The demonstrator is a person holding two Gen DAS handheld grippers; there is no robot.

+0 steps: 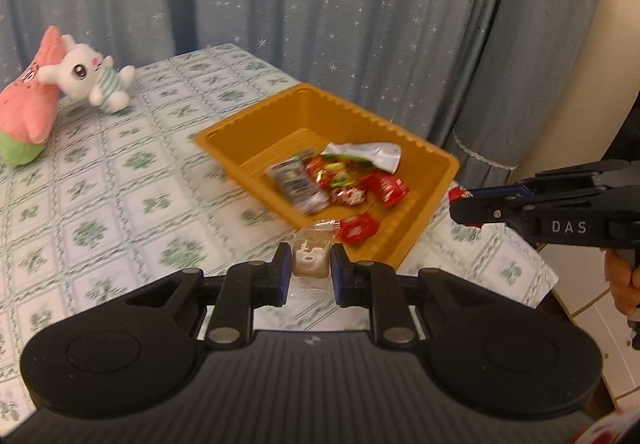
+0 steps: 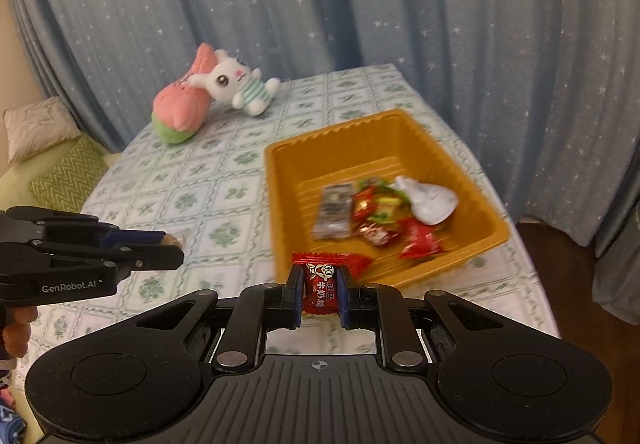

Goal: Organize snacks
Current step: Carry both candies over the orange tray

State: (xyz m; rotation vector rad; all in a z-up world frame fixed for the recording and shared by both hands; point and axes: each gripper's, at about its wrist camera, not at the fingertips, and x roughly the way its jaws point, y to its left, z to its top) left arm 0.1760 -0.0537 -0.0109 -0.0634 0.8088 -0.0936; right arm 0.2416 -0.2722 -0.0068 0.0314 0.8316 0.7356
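Note:
An orange tray (image 1: 256, 120) (image 2: 280, 180) sits on the patterned tablecloth and holds several wrapped snacks (image 1: 340, 180) (image 2: 376, 212). My left gripper (image 1: 311, 262) is shut on a small snack in a clear wrapper (image 1: 307, 262), just short of the tray's near rim. Seen from the right wrist, that gripper (image 2: 176, 246) hangs left of the tray. My right gripper (image 2: 320, 286) is shut on a red wrapped candy (image 2: 320, 284) before the tray's near edge. From the left wrist, the right gripper (image 1: 460, 204) hovers beside the tray's right corner with the red candy (image 1: 458, 195) at its tip.
A white bunny plush (image 1: 94, 78) (image 2: 236, 82) and a pink-green plush (image 1: 28, 112) (image 2: 180, 108) lie at the table's far side. Blue star curtains (image 1: 320, 4) hang behind. Cushions (image 2: 60, 164) lie left of the table (image 1: 100, 184), and its edge runs close to the tray.

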